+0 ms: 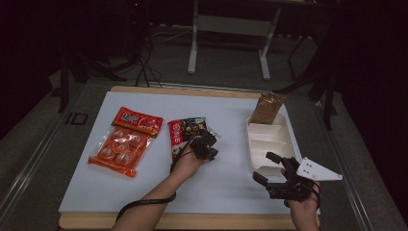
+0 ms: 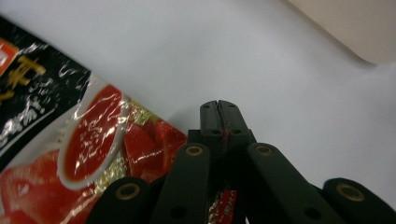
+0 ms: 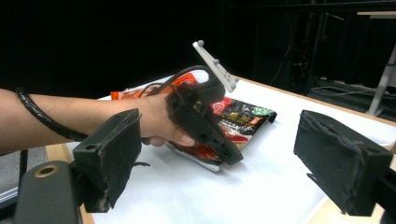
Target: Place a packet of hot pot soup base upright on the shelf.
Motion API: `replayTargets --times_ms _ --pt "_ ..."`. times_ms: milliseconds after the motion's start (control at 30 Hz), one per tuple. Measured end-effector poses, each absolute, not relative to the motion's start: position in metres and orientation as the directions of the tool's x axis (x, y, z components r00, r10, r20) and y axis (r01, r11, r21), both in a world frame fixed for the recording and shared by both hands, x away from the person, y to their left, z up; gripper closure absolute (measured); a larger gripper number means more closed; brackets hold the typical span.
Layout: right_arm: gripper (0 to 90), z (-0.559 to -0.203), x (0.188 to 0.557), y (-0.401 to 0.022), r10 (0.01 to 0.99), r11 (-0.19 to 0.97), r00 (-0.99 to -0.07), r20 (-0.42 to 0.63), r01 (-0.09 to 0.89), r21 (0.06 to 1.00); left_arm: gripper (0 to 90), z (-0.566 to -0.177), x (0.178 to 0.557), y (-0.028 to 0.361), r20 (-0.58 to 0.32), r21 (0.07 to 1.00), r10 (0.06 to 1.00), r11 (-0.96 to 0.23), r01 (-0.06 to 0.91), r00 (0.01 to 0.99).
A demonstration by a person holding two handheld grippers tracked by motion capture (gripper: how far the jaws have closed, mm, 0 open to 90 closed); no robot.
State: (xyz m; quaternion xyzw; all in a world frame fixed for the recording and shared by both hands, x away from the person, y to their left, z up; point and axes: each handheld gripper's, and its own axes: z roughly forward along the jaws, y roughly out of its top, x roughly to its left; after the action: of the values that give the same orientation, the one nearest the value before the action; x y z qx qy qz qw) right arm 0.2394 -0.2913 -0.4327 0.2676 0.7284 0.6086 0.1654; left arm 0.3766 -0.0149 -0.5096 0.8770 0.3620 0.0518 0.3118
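Glossy red-and-black foil snack packet (image 1: 186,134) lies mid-table, pinched at its lower right corner by the left gripper (image 1: 204,148), jaws pressed together. Right gripper (image 1: 267,168) waits spread at 4 o'clock by the white compartment tray (image 1: 288,139). Grasp step; next, probably carry toward tray at 3 o'clock.

The high view is dim overall; only the white tabletop (image 1: 144,187) catches light, and the room beyond its far edge sinks into near black. Shadows on it are faint and soft. In the left gripper view the glossy red-and-black foil snack packet (image 2: 88,140) throws white glare streaks, and the near black jaws sit slightly out of focus. In the right gripper view the close foam-padded jaws are soft, the background is black, and a soft shadow lies under the far black handheld gripper (image 3: 233,157).
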Motion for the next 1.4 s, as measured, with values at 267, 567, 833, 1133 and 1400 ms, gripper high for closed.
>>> replayTargets --times_ms 267,567,833,1133,1400 --pt "14.6 -0.432 0.239 -0.291 0.592 0.116 -0.802 0.083 0.187 0.976 90.0 -0.509 0.366 -0.005 -0.146 0.592 0.669 -0.531 0.607 0.728" --pt "14.6 -0.433 0.239 -0.288 0.589 0.123 -0.804 0.082 0.189 0.974 90.0 -0.504 0.361 0.016 -0.164 0.605 0.689 -0.495 0.623 0.706" --pt "14.6 -0.434 0.24 -0.286 0.585 0.131 -0.807 0.082 0.194 0.972 90.0 -0.502 0.358 0.032 -0.174 0.639 0.7 -0.454 0.62 0.692" --pt "14.6 -0.435 0.239 -0.283 0.578 0.146 -0.813 0.071 0.188 0.971 90.0 -0.497 0.37 0.056 -0.167 0.658 0.746 -0.403 0.636 0.645" --pt "14.6 -0.436 0.24 -0.283 0.573 0.149 -0.816 0.072 0.19 0.97 90.0 -0.492 0.396 0.093 -0.165 0.682 0.833 -0.291 0.671 0.528"
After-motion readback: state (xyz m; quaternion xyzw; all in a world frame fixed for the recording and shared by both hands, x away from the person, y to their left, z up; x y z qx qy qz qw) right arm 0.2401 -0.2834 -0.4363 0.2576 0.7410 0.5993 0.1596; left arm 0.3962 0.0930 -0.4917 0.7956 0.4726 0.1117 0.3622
